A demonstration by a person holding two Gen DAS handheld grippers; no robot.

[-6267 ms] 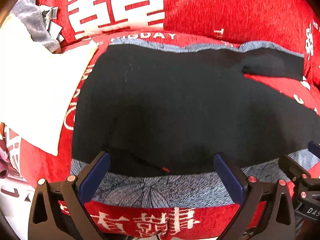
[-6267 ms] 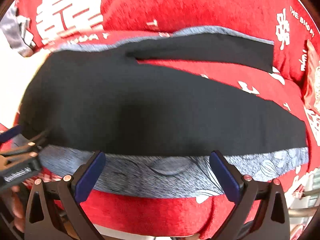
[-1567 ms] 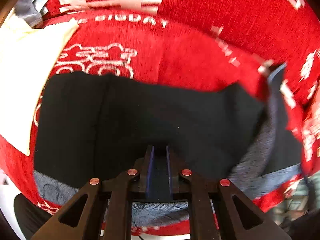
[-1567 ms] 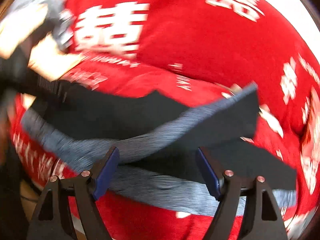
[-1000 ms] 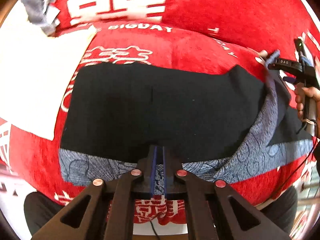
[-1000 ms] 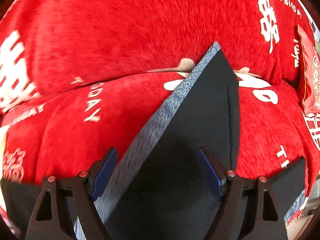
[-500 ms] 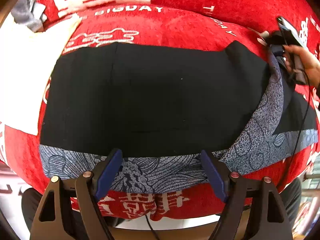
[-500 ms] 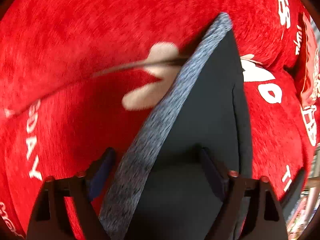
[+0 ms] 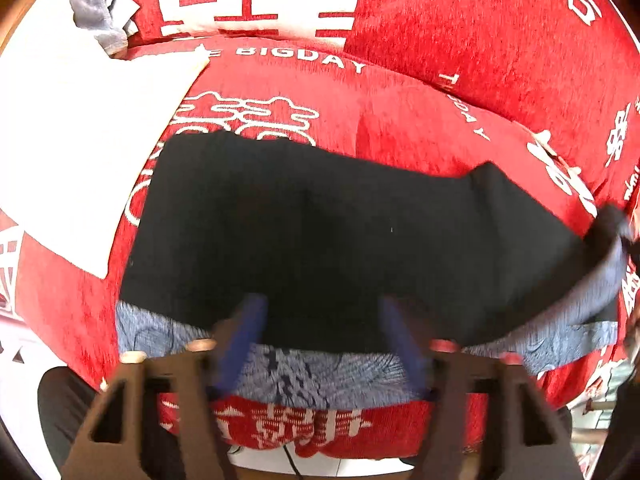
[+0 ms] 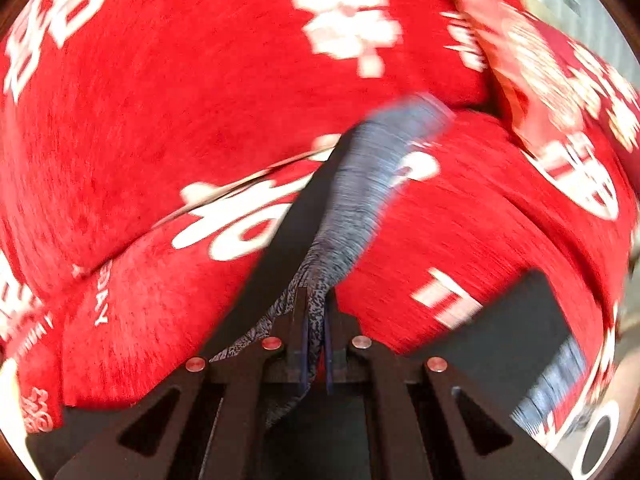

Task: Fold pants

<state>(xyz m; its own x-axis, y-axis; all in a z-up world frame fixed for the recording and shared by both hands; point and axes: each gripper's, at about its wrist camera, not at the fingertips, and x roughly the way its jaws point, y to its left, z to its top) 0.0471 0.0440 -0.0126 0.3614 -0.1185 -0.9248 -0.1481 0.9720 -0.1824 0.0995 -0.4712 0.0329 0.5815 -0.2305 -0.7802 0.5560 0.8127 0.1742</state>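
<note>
The black pants (image 9: 340, 236) with a grey patterned side stripe (image 9: 288, 368) lie across a red sofa seat. My left gripper (image 9: 324, 344) is open over the near striped edge, its blue pads either side of the cloth. My right gripper (image 10: 314, 344) is shut on the striped pant leg (image 10: 360, 184), which it holds lifted off the seat. In the left wrist view that leg (image 9: 592, 276) rises at the right edge.
The red sofa (image 9: 460, 60) has white lettering and a back cushion. A white cloth (image 9: 80, 128) lies on the seat at left with a grey garment (image 9: 92, 4) behind it. A red patterned pillow (image 10: 560, 92) sits at the right end.
My right gripper has shut on the striped leg and lifted it. My left gripper, which opened half a second ago, stays open and has drawn closer to the pants' near edge.
</note>
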